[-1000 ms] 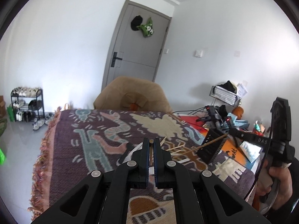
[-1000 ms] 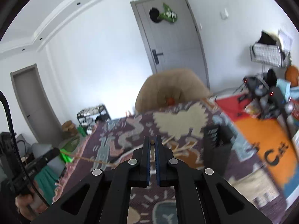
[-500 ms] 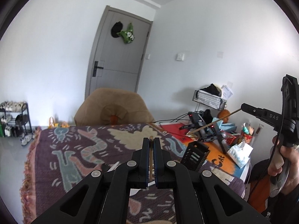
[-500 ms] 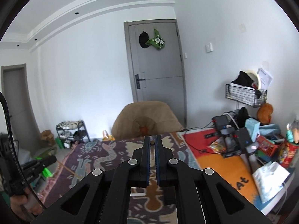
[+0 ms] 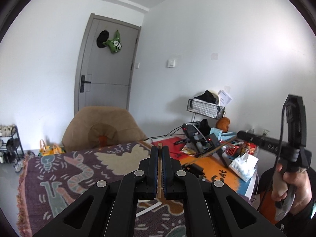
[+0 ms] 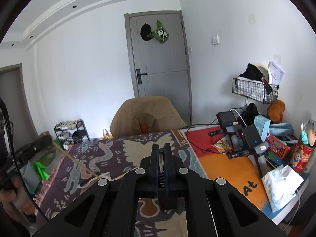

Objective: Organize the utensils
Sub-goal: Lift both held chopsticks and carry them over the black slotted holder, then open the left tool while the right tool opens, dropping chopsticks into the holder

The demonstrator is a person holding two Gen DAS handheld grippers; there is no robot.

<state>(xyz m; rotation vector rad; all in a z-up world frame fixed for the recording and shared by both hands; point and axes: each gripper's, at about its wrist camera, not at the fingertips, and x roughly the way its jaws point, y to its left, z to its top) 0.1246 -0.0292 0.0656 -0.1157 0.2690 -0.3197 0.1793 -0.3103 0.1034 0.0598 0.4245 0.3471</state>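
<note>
My left gripper (image 5: pixel 160 148) is shut on a wooden chopstick (image 5: pixel 159 169) that runs along between its fingers. From the right wrist view that chopstick (image 6: pixel 76 161) slants down from the left gripper toward the cloth. My right gripper (image 6: pixel 161 146) is shut on another chopstick (image 6: pixel 161 159), whose shaft (image 5: pixel 216 150) shows in the left wrist view, pointing down-left from the right gripper (image 5: pixel 244 135). The black slotted utensil holder (image 6: pixel 167 197) stands on the cloth right under my right fingers, mostly hidden by them. It also shows in the left wrist view (image 5: pixel 195 168). Both grippers are raised above the table.
The table carries a purple patterned cloth (image 5: pixel 65 169) and an orange-red mat (image 6: pixel 223 169). Black devices with red lights (image 6: pixel 237 132), a tissue pack (image 6: pixel 280 185), a red basket (image 6: pixel 278 146) and a printed can (image 6: pixel 301 157) crowd the right. A tan chair (image 6: pixel 147 114) stands behind.
Both grippers have lifted away from the cloth with their chopsticks and now tilt slightly down again. The right gripper has come over the black holder.
</note>
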